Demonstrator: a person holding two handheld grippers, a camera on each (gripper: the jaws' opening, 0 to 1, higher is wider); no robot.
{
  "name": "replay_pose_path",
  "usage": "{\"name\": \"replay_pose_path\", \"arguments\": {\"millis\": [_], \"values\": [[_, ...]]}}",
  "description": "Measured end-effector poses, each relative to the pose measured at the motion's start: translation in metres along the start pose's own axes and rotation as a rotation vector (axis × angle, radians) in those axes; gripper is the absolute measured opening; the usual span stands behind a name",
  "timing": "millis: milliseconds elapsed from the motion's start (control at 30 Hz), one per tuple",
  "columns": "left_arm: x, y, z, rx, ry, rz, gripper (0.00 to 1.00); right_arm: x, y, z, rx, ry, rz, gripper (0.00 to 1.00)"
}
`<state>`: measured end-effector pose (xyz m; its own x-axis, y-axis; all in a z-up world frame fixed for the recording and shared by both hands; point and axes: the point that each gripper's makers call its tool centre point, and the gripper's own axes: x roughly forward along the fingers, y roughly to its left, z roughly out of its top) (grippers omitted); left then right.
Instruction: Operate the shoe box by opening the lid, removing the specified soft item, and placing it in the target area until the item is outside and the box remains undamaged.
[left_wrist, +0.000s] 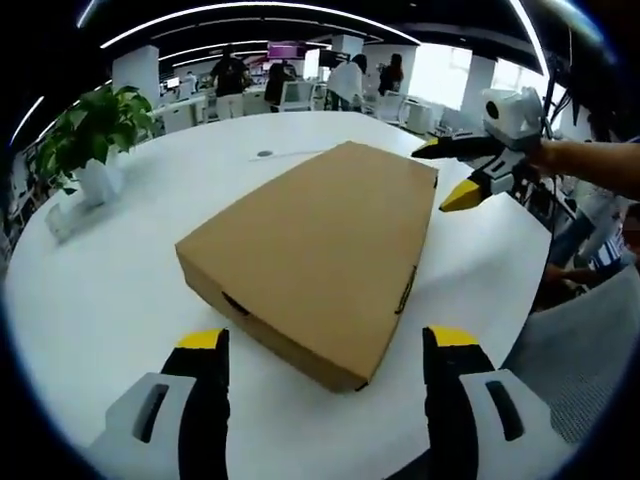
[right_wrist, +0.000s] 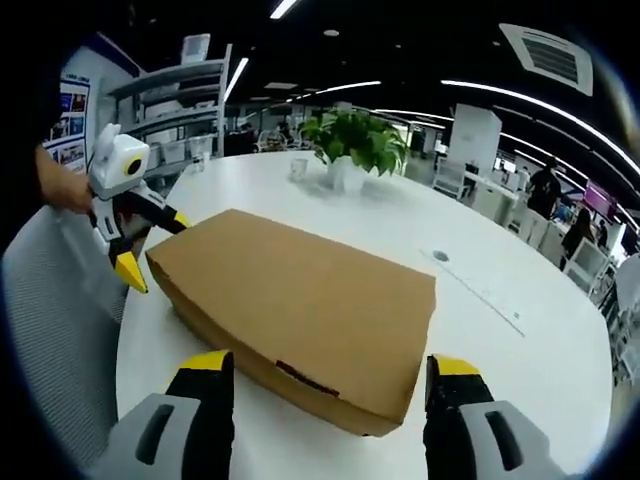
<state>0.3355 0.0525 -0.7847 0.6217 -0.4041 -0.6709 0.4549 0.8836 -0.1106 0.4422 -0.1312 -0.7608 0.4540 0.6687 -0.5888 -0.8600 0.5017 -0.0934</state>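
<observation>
The flat brown cardboard shoe box (left_wrist: 315, 255) sits closed and undented in the middle of the round white table (left_wrist: 100, 300), so we're at the lid-opening step. The left gripper (left_wrist: 330, 350) and right gripper (right_wrist: 325, 370) wait at opposite ends, jaws apart, holding nothing. Next, I'd say, a fingertip must slip under the lid edge, gently, with a potted green plant (right_wrist: 355, 140) far behind.
</observation>
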Motion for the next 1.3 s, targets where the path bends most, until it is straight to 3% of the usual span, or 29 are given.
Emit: {"name": "replay_pose_path", "arguments": {"millis": [233, 633, 1300], "values": [[0.003, -0.001, -0.001, -0.006, 0.003, -0.004, 0.76, 0.007, -0.010, -0.004, 0.006, 0.015, 0.009, 0.78], [0.008, 0.005, 0.001, -0.021, 0.003, 0.005, 0.67, 0.011, 0.003, -0.008, 0.024, 0.030, 0.048, 0.77], [0.007, 0.014, 0.001, -0.027, 0.040, -0.003, 0.68, 0.013, 0.010, -0.007, 0.051, 0.025, 0.004, 0.78]]}}
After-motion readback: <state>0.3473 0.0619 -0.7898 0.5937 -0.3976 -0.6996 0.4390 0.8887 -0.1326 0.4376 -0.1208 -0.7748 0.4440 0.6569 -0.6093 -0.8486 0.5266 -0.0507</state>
